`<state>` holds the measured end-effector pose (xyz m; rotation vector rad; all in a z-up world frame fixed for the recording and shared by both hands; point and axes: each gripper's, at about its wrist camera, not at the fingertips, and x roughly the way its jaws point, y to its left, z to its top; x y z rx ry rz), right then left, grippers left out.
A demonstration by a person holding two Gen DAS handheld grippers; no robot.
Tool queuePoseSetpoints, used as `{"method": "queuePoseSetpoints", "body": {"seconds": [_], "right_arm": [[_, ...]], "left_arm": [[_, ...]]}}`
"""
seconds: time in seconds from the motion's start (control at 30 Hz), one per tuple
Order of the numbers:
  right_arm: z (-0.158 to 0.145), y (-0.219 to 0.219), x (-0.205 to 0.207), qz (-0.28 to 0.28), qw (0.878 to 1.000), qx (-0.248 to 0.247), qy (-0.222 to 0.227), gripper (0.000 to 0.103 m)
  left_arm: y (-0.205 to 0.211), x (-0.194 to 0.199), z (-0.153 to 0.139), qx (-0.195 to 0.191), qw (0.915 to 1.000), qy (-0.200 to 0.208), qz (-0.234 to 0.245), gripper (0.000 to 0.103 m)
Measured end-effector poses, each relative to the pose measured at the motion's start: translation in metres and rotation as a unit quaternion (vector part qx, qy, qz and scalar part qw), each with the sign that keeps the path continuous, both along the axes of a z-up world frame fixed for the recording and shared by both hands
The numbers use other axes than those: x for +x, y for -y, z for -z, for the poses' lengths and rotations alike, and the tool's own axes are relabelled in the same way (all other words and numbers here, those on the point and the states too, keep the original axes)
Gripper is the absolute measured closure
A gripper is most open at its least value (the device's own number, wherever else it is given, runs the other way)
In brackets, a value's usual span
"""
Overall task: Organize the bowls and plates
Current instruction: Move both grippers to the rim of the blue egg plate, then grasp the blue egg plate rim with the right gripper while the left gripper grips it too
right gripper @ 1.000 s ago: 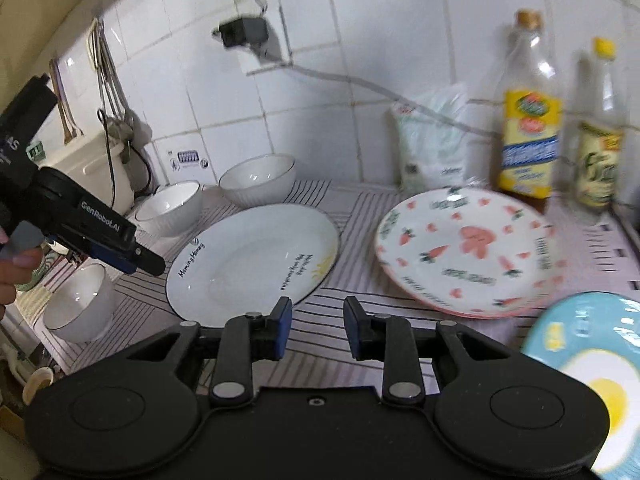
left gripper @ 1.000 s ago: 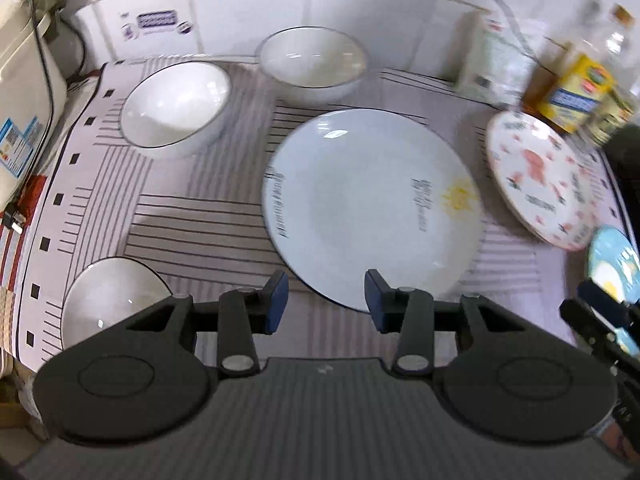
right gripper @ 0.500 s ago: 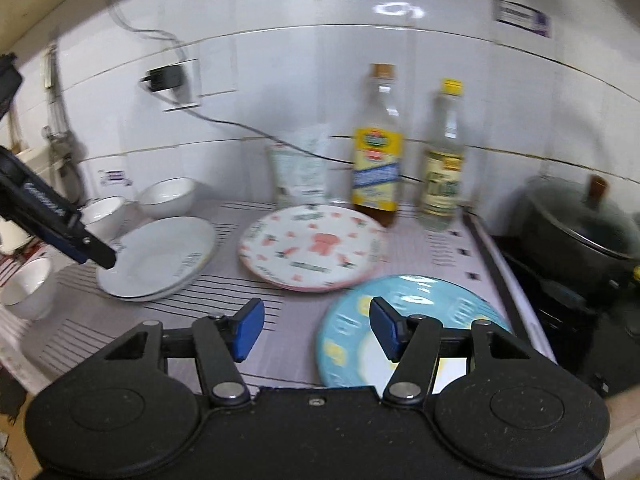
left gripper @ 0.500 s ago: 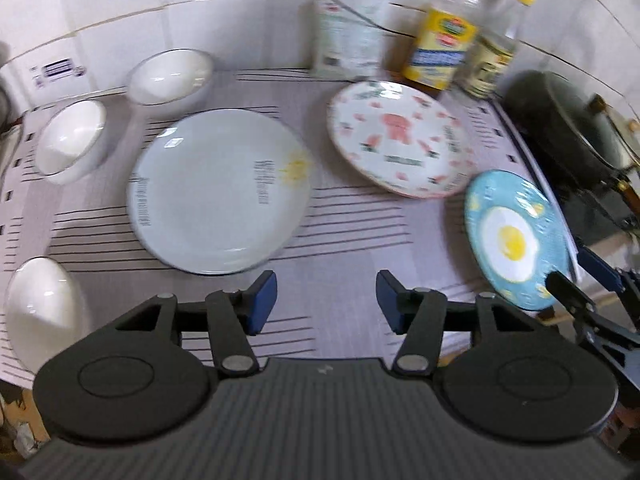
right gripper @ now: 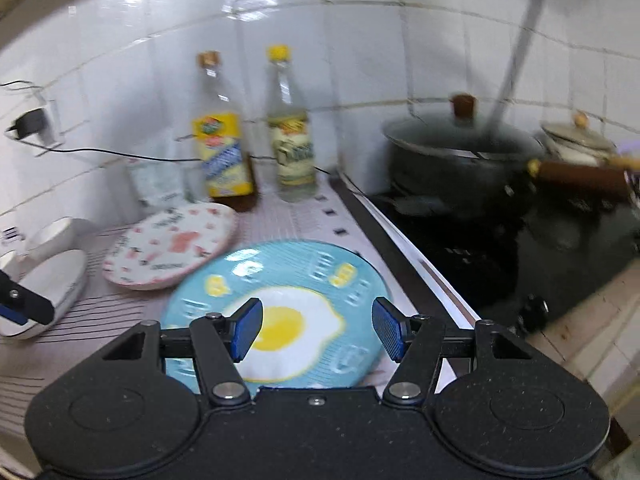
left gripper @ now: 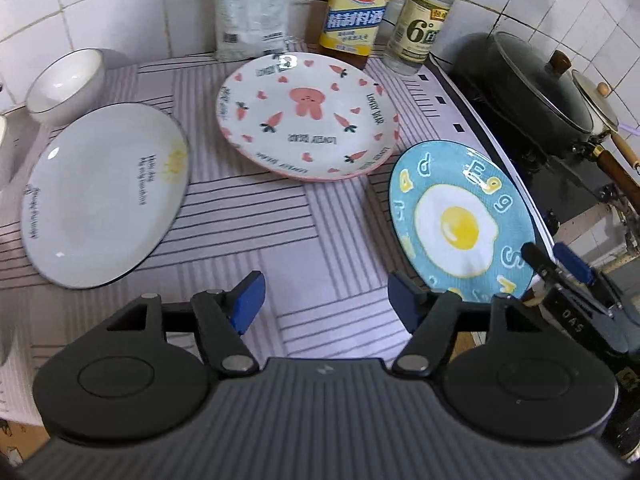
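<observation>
Three plates are laid flat on the striped mat [left gripper: 320, 216]: a blue egg plate [left gripper: 460, 216] at the mat's right edge beside the stove, a pink carrot plate [left gripper: 308, 116] behind it, and a white plate [left gripper: 104, 200] to the left. Bare mat is seen between them. The right gripper [right gripper: 316, 330] is held spread wide above the egg plate [right gripper: 276, 304]; the left gripper [left gripper: 326, 296], likewise spread, is held over bare mat. A white bowl [left gripper: 66, 86] is set by the wall.

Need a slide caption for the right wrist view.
Open right tool poised over the blue egg plate, carrot plate behind it.
</observation>
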<state>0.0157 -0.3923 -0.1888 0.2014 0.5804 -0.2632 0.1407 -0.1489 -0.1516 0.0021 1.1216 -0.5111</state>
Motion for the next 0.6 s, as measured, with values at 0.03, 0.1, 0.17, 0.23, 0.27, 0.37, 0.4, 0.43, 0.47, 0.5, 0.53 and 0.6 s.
{"method": "queuePoseSetpoints", "body": {"seconds": [0.03,0.1,0.17,0.23,0.27,0.37,0.4,0.43,0.47,0.5,0.53,0.6], "right_arm": [[0.005,0.004,0.002,0.006,1.0,0.003,-0.006,0.037],[0.017,0.01,0.007,0.016,1.0,0.013,-0.017,0.037],[0.028,0.017,0.008,0.031,0.999,0.031,-0.02,0.037],[0.036,0.021,0.009,0.04,0.998,0.041,-0.022,0.038],[0.039,0.023,0.01,0.045,0.998,0.047,-0.023,0.042],[0.045,0.027,0.008,0.042,0.997,0.069,-0.016,0.048],[0.046,0.027,0.008,0.041,0.996,0.073,-0.014,0.054],[0.047,0.027,0.009,0.038,0.996,0.077,-0.012,0.056],[0.048,0.028,0.01,0.037,0.996,0.084,-0.01,0.058],[0.049,0.028,0.011,0.039,0.995,0.088,-0.009,0.06],[0.05,0.029,0.012,0.042,0.995,0.092,-0.007,0.061],[0.053,0.032,0.012,0.05,0.994,0.098,-0.007,0.073]], "left_arm": [[0.004,0.001,0.002,-0.001,1.0,0.003,0.0,0.035],[0.014,0.004,0.008,-0.005,0.9999,0.009,0.007,0.033],[0.024,0.006,0.014,-0.009,0.9998,0.012,0.016,0.032],[0.034,0.01,0.022,-0.011,0.9995,0.012,0.027,0.032],[0.039,0.012,0.027,-0.013,0.9993,0.01,0.034,0.032],[0.051,0.017,0.04,-0.023,0.9985,0.005,0.049,0.032],[0.054,0.019,0.044,-0.025,0.9984,0.004,0.051,0.032],[0.058,0.021,0.048,-0.025,0.9983,0.003,0.053,0.032],[0.062,0.024,0.053,-0.026,0.998,-0.002,0.058,0.032],[0.065,0.027,0.057,-0.025,0.9978,-0.008,0.061,0.032],[0.068,0.029,0.061,-0.025,0.9976,-0.013,0.063,0.034],[0.073,0.033,0.066,-0.029,0.997,-0.021,0.068,0.035]]}}
